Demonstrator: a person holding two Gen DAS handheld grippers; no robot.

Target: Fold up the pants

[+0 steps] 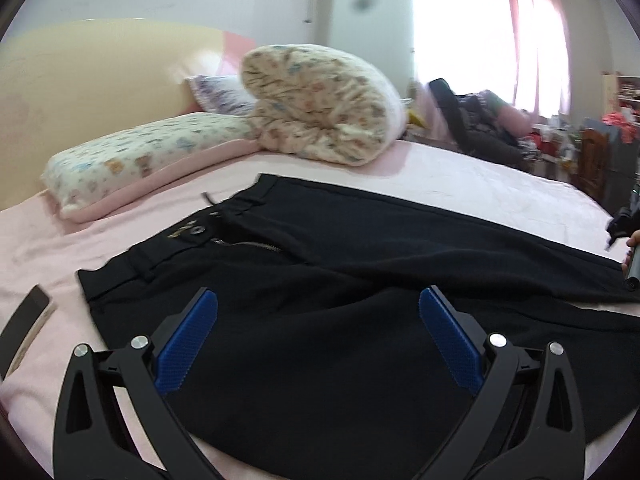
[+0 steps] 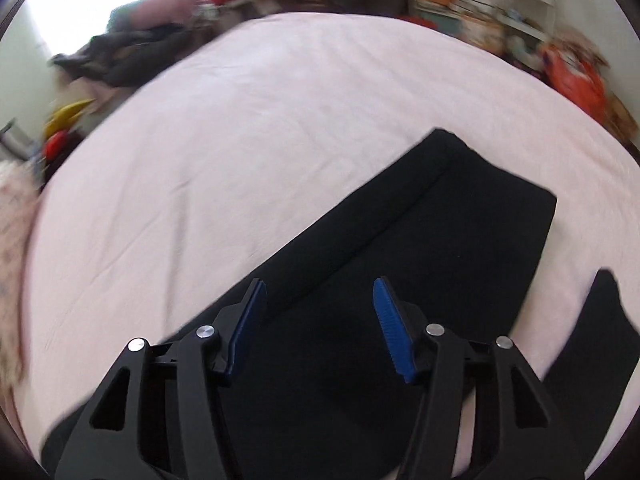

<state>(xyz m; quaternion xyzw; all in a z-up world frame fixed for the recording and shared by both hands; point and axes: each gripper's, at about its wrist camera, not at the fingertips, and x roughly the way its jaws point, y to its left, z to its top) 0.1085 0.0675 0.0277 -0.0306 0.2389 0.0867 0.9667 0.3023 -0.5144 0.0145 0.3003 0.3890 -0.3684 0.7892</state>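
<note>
Black pants (image 1: 320,264) lie spread flat on the pink bed sheet (image 1: 460,184), waistband with button and zipper toward the pillow side. My left gripper (image 1: 318,304) is open and empty, hovering over the hip area near the waistband. In the right wrist view one pant leg (image 2: 420,240) runs away to its hem, and the other leg (image 2: 600,340) shows at the right edge. My right gripper (image 2: 318,292) is open and empty just above the leg. The right gripper also shows at the right edge of the left wrist view (image 1: 628,240).
A patterned pillow (image 1: 132,164) and a rolled quilt (image 1: 324,108) lie at the head of the bed. A phone (image 1: 24,324) lies on the sheet left of the pants. Cluttered furniture and clothes (image 2: 560,52) stand beyond the bed.
</note>
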